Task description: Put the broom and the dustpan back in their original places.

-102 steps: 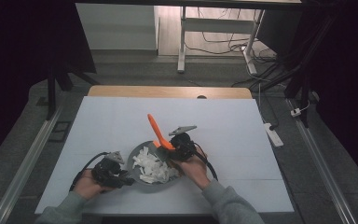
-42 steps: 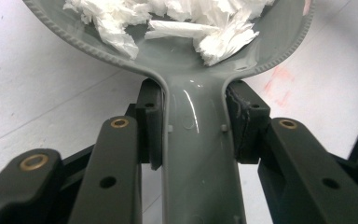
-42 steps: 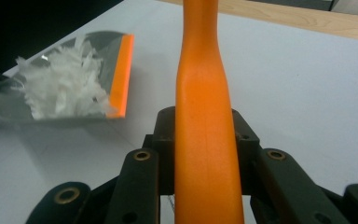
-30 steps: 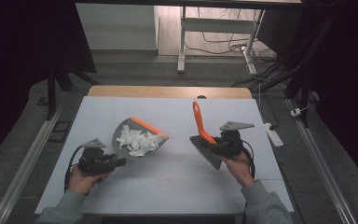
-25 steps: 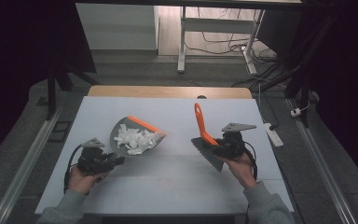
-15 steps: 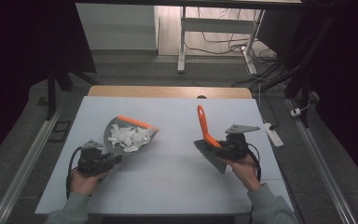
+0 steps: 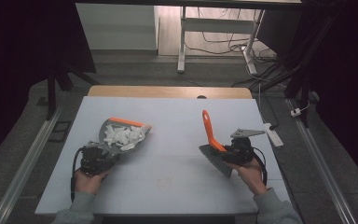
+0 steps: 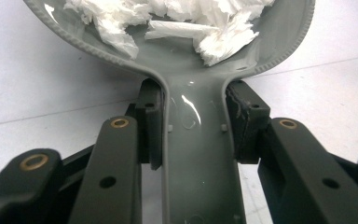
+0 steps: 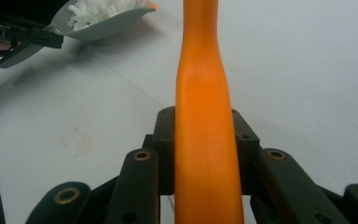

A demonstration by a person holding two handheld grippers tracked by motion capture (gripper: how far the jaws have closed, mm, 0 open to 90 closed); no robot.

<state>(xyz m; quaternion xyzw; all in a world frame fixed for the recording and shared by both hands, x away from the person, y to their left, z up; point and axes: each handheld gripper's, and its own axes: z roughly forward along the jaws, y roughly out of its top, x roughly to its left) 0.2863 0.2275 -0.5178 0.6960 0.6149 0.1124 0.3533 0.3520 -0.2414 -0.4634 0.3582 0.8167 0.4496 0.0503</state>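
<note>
A grey dustpan [image 7: 121, 134] with an orange front lip is lifted over the left half of the white table [image 7: 168, 177]. It carries a heap of white paper scraps [image 7: 122, 136]. My left gripper [image 7: 101, 152] is shut on its handle; in the left gripper view the grey handle [image 8: 193, 140] sits clamped between both pads, with the scraps [image 8: 191, 23] just beyond. On the right, my right gripper [image 7: 224, 150] is shut on a brush with an orange handle [image 7: 208, 129] pointing up and away and grey bristles [image 7: 214, 159] toward me. In the right gripper view the orange handle [image 9: 205, 116] runs between the jaws, with the dustpan [image 9: 102, 23] far off at the upper left.
The table's far edge is a wooden strip [image 7: 168, 92]. A white power strip [image 7: 272, 133] lies on the floor off the right edge. Desk legs and cables [image 7: 214, 37] stand beyond the table. A metal rail [image 7: 28, 163] runs along the floor on the left.
Earlier the brush was at the dustpan near the table's middle. Since then the two have parted: the loaded dustpan moved left and slightly away, the brush moved right.
</note>
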